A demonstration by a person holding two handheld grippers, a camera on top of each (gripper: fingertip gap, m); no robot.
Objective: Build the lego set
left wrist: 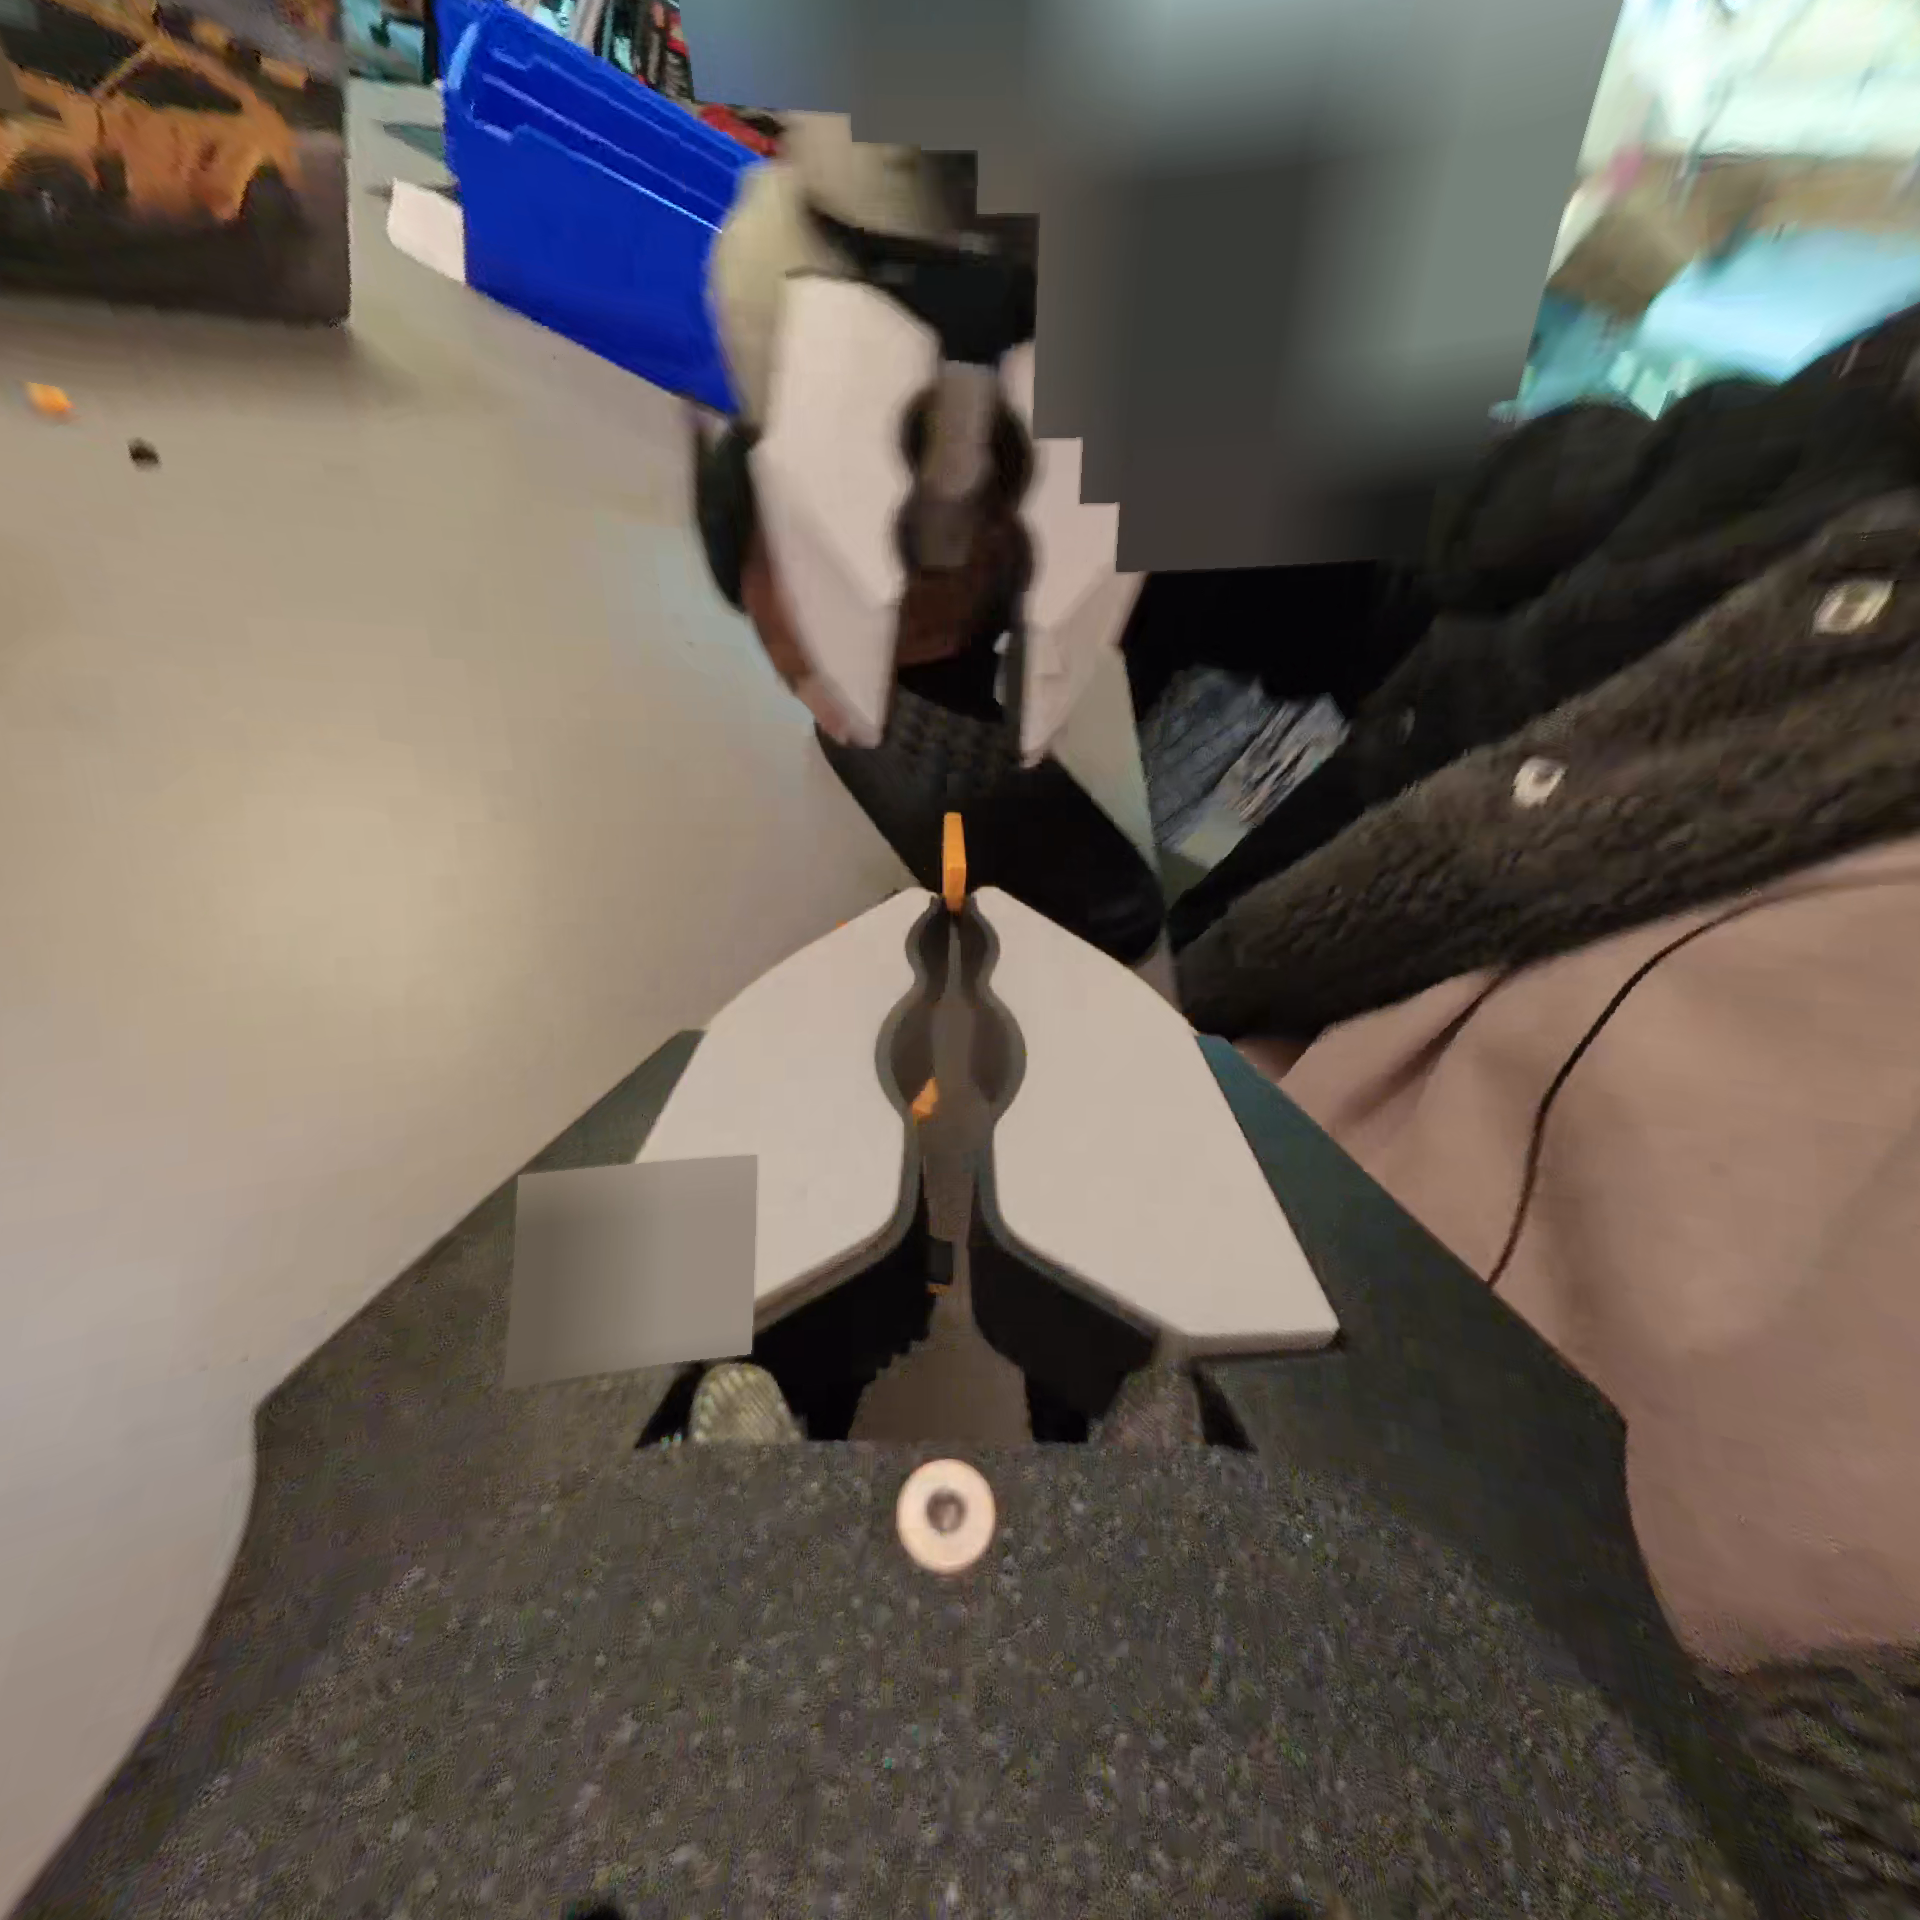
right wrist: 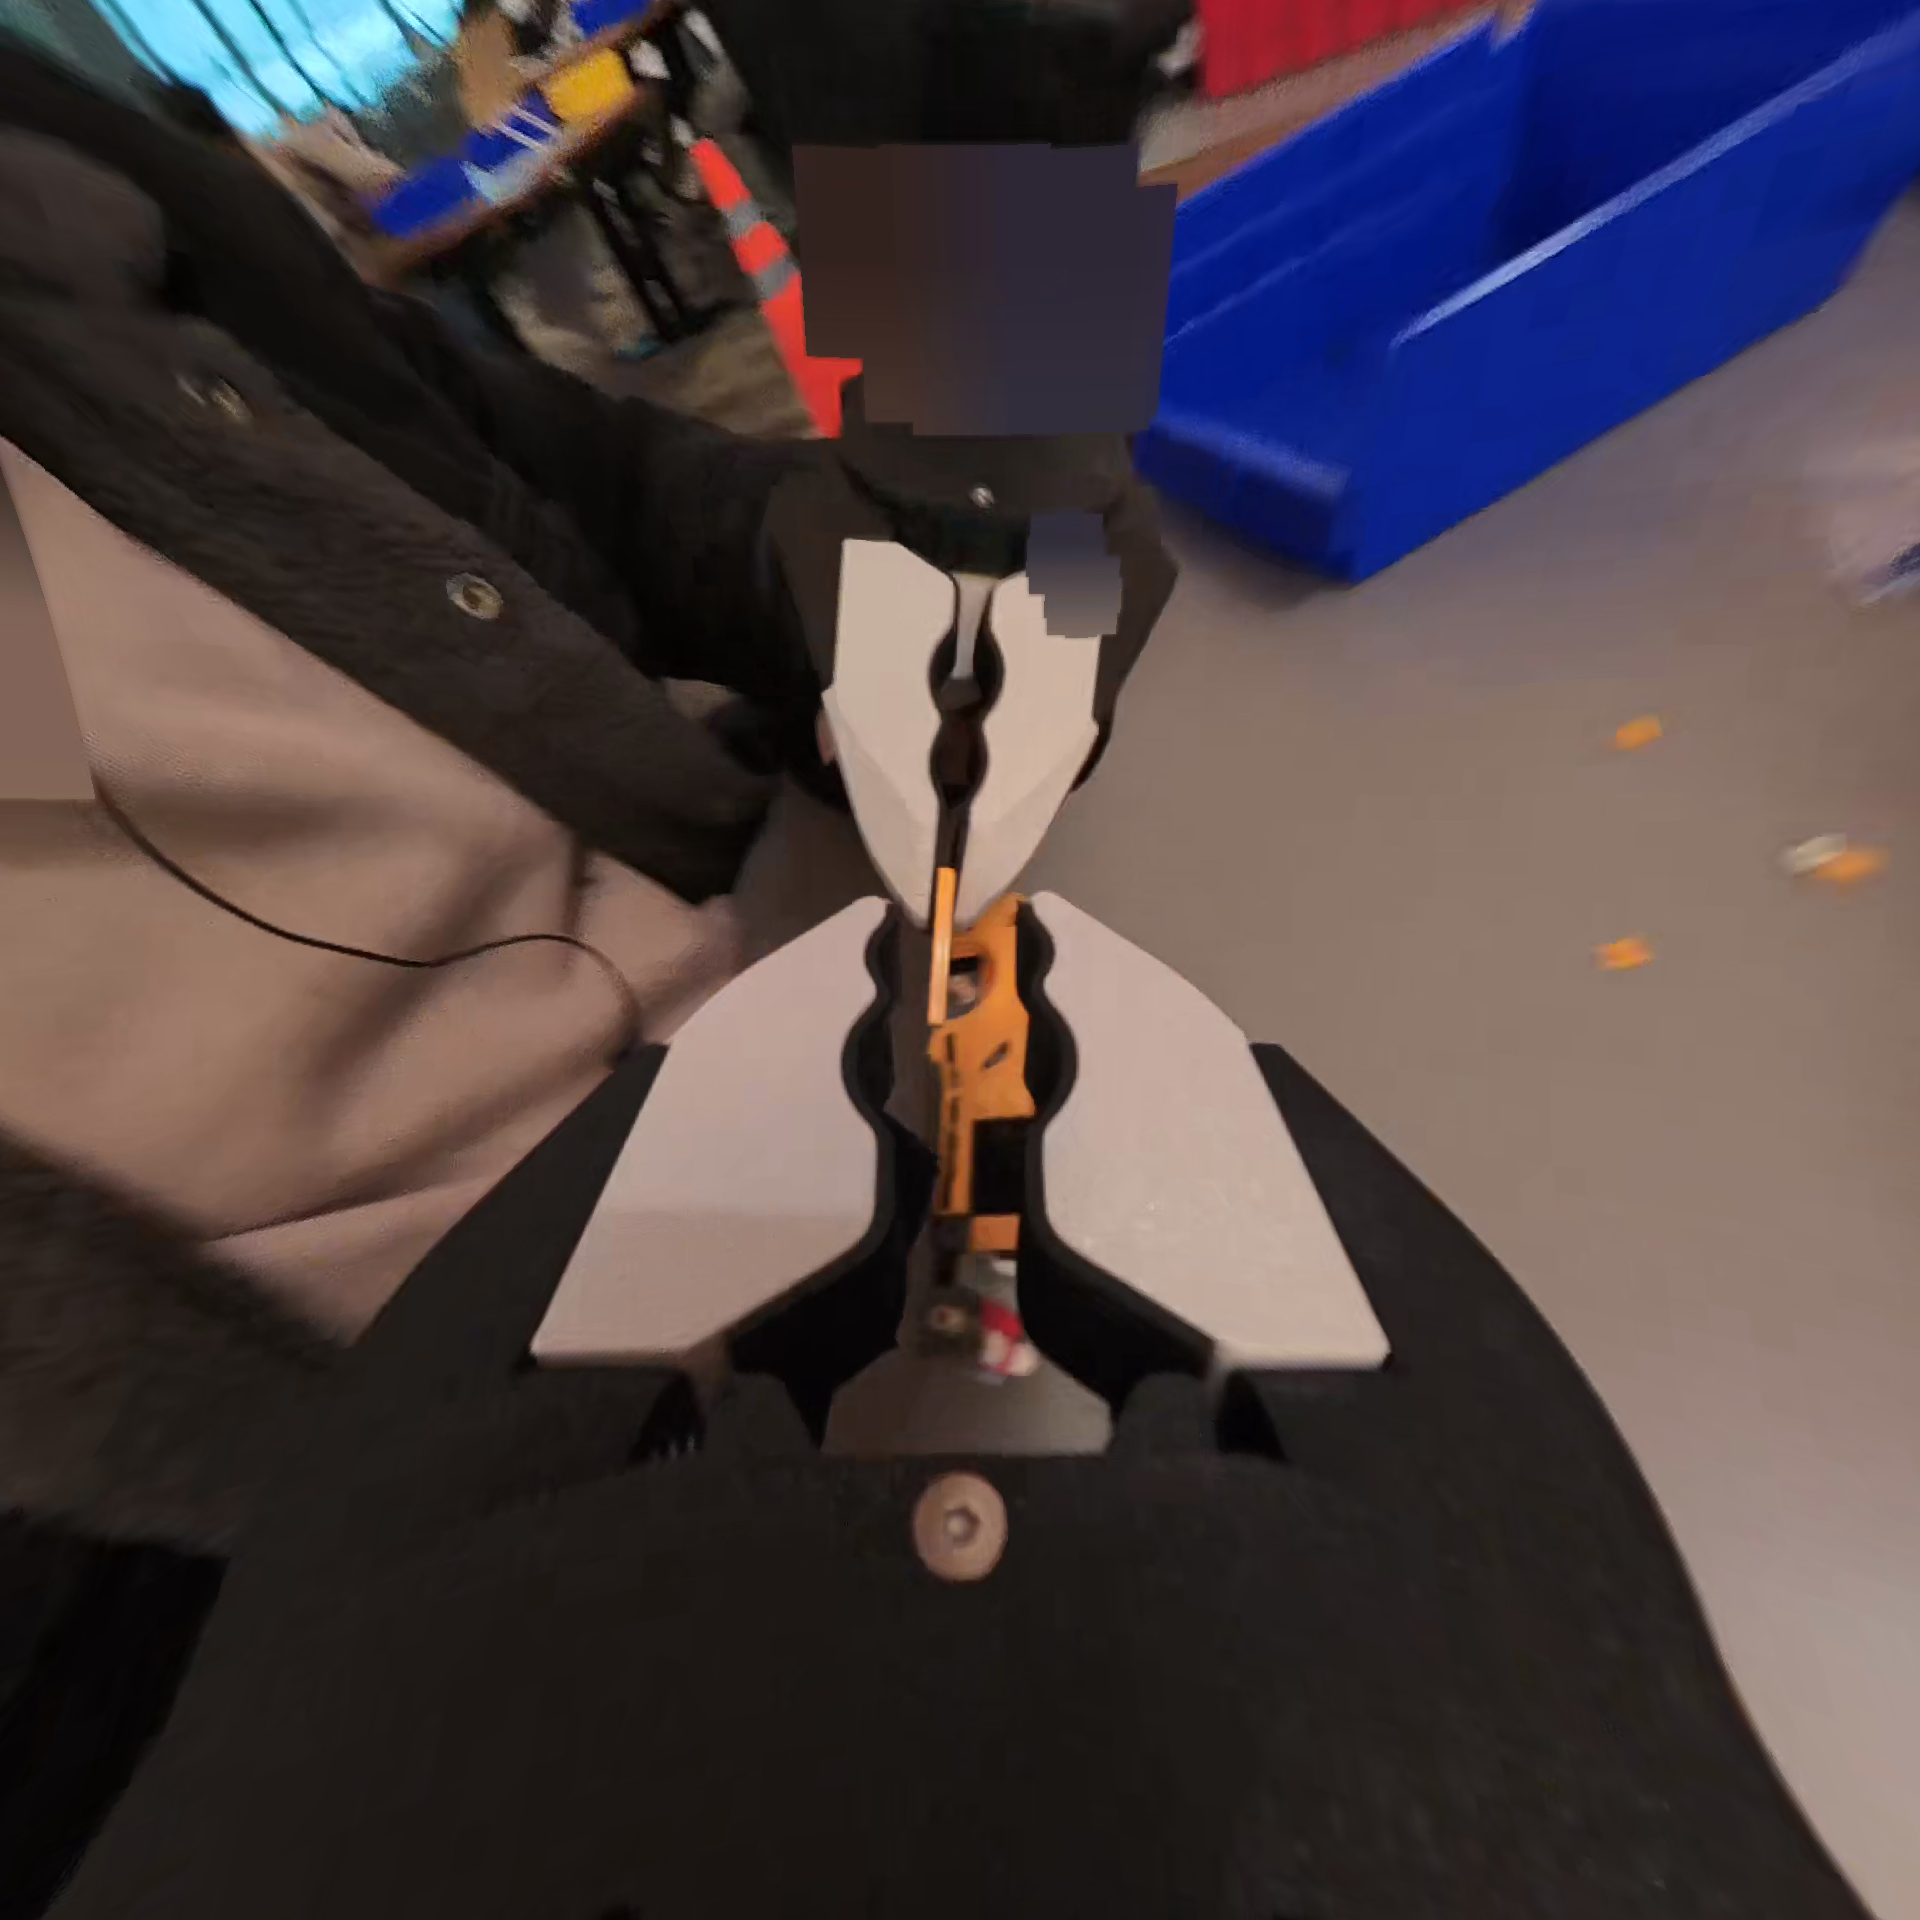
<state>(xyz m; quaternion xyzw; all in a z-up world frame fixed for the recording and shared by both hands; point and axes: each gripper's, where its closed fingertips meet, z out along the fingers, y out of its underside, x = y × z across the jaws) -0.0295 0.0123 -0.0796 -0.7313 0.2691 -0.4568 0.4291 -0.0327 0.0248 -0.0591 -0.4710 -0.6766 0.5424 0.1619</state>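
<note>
My left gripper [left wrist: 953, 902] is shut on a thin orange piece [left wrist: 953, 857] that sticks out beyond its fingertips. In the right wrist view the left gripper [right wrist: 948, 899] comes in from ahead, its tips pinching that thin orange piece [right wrist: 943, 945] edge-on. My right gripper [right wrist: 961, 914] is open. A larger orange plastic part [right wrist: 987, 1049] with holes stands between its fingers, close to the right finger [right wrist: 1122, 1091], with a dark gap on the left side. In the left wrist view the right gripper [left wrist: 951, 727] is blurred, just ahead.
Blue plastic bins [right wrist: 1538, 312] [left wrist: 592, 239] stand on the grey table [right wrist: 1455, 1039]. Small orange bits [right wrist: 1626, 951] lie on it. A person's dark fleece jacket [left wrist: 1558, 831] and beige garment [right wrist: 312, 987] with a thin black cable are close. A picture box [left wrist: 166, 156] is at the far left. Only a small space, under 4 cm, lies between the two pairs of fingers.
</note>
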